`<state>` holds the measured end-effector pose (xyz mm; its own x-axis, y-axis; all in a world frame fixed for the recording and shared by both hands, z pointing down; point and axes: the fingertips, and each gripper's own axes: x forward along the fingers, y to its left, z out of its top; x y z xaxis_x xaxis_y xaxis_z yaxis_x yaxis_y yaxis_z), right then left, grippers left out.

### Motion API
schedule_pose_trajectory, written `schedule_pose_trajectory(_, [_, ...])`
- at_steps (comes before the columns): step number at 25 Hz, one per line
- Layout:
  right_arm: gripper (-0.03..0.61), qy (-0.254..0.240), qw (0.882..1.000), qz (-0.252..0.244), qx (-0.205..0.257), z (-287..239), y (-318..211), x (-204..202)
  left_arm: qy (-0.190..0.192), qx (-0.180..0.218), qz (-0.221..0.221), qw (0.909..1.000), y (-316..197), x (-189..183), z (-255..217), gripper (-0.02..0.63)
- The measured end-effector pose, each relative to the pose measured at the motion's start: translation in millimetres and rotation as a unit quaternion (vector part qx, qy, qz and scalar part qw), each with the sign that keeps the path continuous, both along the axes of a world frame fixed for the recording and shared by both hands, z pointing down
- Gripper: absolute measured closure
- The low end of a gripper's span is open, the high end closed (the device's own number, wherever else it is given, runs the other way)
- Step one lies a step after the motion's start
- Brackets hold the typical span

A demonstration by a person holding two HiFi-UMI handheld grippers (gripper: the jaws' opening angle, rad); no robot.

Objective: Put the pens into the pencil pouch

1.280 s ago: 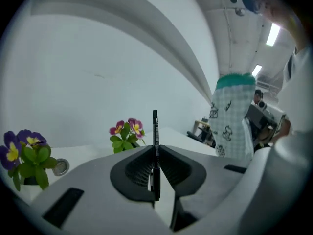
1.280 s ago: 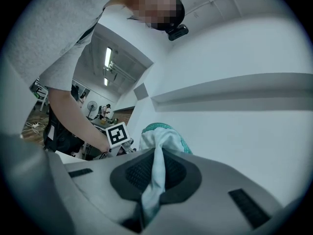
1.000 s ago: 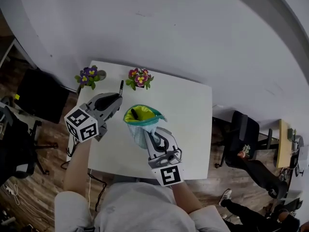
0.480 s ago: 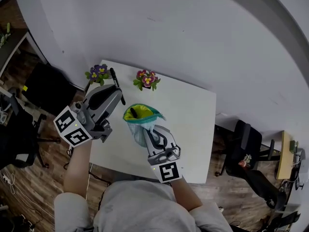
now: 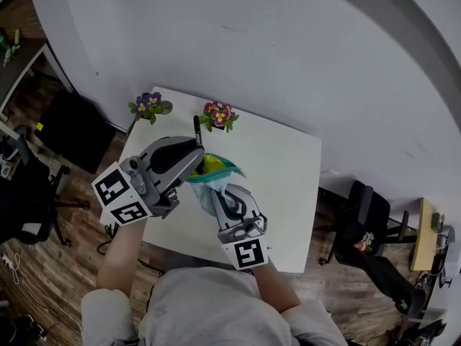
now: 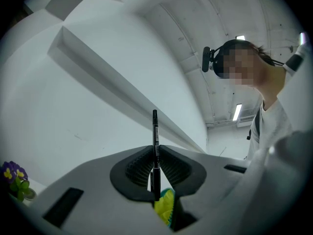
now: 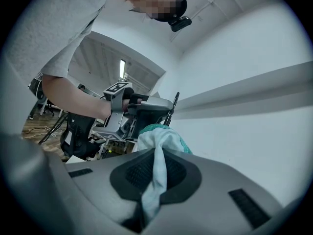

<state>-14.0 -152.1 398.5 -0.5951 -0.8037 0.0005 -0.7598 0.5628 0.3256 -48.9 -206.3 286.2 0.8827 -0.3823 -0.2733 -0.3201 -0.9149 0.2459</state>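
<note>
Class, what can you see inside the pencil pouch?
Inside the pencil pouch, only yellow lining shows; the left hand-held gripper, holding a pen, covers the rest.

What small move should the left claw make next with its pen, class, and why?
Probably lower the left claw so the pen drops into the pouch. The pen stands upright, pinched in its jaws, with the pouch's yellow opening just below, and the right claw grips the pouch's fabric, holding it up.
</note>
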Motion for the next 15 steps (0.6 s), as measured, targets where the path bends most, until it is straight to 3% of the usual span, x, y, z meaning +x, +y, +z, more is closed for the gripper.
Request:
schedule_pose_trajectory(10, [0.545,-0.019,1.0,0.013,0.01,-6.9,-0.2,8.2,0.025,-0.019,0.014,0.9994,3.2,1.0,-3.9,0.555])
schedule_pose_trajectory(15, [0.545,-0.034,0.999,0.018,0.02,-12.9,4.4,12.6,0.007,-0.013,0.028,0.9995,13.2,9.2,-3.0,0.555])
